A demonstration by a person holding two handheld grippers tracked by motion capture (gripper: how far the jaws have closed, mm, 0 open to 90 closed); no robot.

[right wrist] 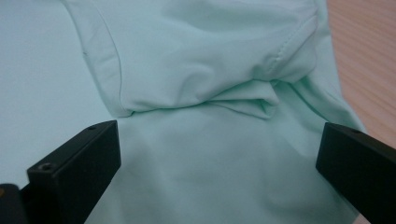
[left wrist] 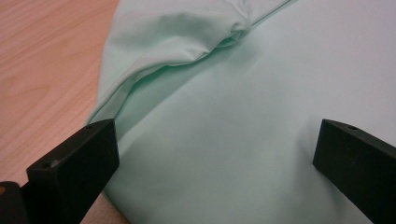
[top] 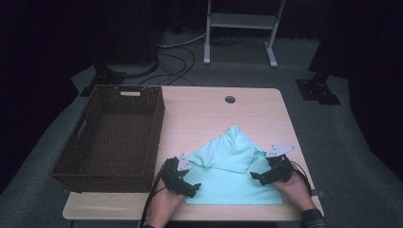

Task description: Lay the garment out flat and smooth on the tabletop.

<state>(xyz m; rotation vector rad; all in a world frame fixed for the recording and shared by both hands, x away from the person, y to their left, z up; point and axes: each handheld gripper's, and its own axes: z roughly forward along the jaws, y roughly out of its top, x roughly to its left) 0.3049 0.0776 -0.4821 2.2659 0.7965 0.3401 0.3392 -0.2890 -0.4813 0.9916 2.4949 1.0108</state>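
My hands hide the near corners of the mint-green garment (top: 233,178) from above. It lies part-folded on the table (top: 199,118), a puckered fold ahead of my jaws. My left gripper (left wrist: 215,158) and right gripper (right wrist: 219,163) both gape wide, cloth lying between each pair, ungripped.

This looks like a lab or recording studio rather than a home. Black curtains (top: 52,42) close off the space, cables (top: 176,61) trail over grey carpet (top: 332,137), and dark stand bases (top: 317,90) flank a light wooden surface (top: 199,118) with a cable hole (top: 230,99). A white metal frame (top: 242,28) stands behind it.
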